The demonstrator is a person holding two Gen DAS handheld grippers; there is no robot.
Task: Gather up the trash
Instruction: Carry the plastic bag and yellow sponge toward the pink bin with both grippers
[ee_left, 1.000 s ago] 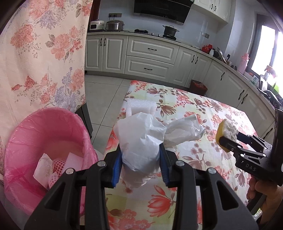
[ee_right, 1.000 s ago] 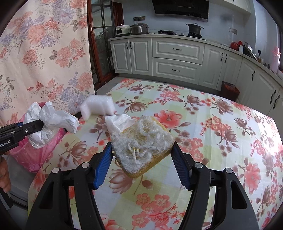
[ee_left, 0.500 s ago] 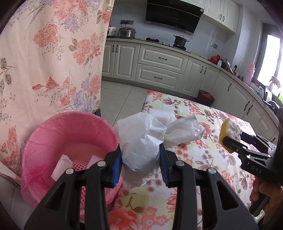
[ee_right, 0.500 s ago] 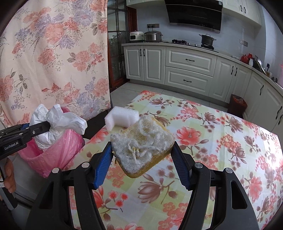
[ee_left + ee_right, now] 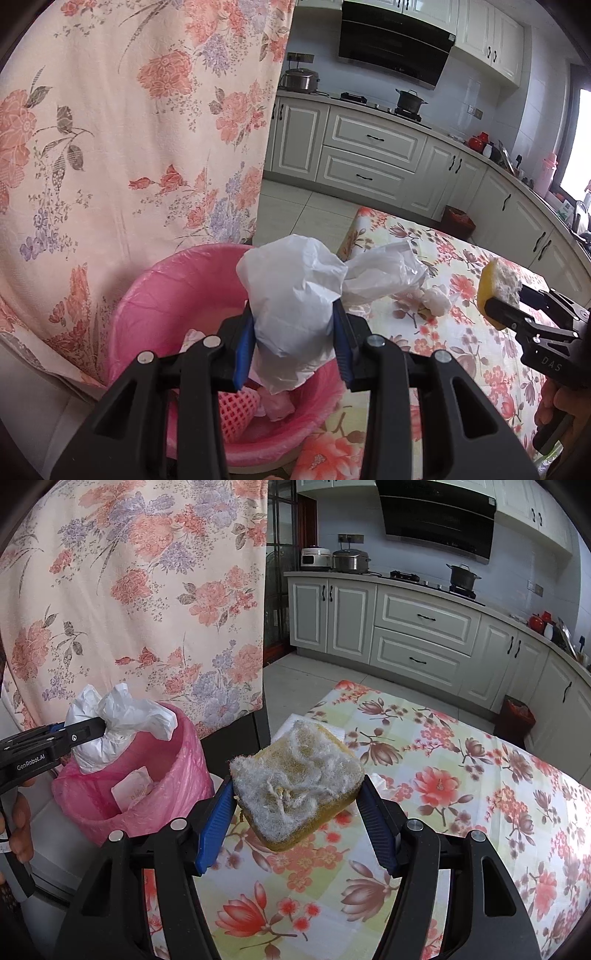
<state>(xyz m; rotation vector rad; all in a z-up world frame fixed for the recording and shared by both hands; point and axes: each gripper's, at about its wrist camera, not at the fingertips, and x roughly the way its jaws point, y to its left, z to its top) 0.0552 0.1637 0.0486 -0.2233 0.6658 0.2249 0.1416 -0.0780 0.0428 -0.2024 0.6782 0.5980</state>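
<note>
My left gripper (image 5: 293,341) is clenched on a crumpled white bag (image 5: 295,302): the bag's bulk sits squeezed between my two blue pads (image 5: 245,347), its lower end hangs below them, and a twisted tail flares out to the upper right of centre. In the left wrist view the bag hangs over the pink bin (image 5: 177,288), which fills the lower left of the frame; a red mesh piece (image 5: 236,410) and pale scraps lie inside the bin. In the right wrist view the same gripper (image 5: 90,731) shows at the left edge, holding the bag (image 5: 118,727) above the bin's (image 5: 155,797) near rim, with a paper slip (image 5: 135,788) resting inside the liner. My right gripper (image 5: 295,812) is clamped on a sponge (image 5: 297,786), yellow underneath with a frayed grey scouring face turned up; it sits tilted between my blue pads (image 5: 216,827), pinched at its left and right edges, in the centre of the frame above the floral table (image 5: 461,794). From the left wrist view the right gripper (image 5: 500,304) appears at the right edge with the sponge (image 5: 496,290) at its tips, over the table (image 5: 461,332). A floral curtain (image 5: 129,129) hangs behind the bin, upper left in both views.
</note>
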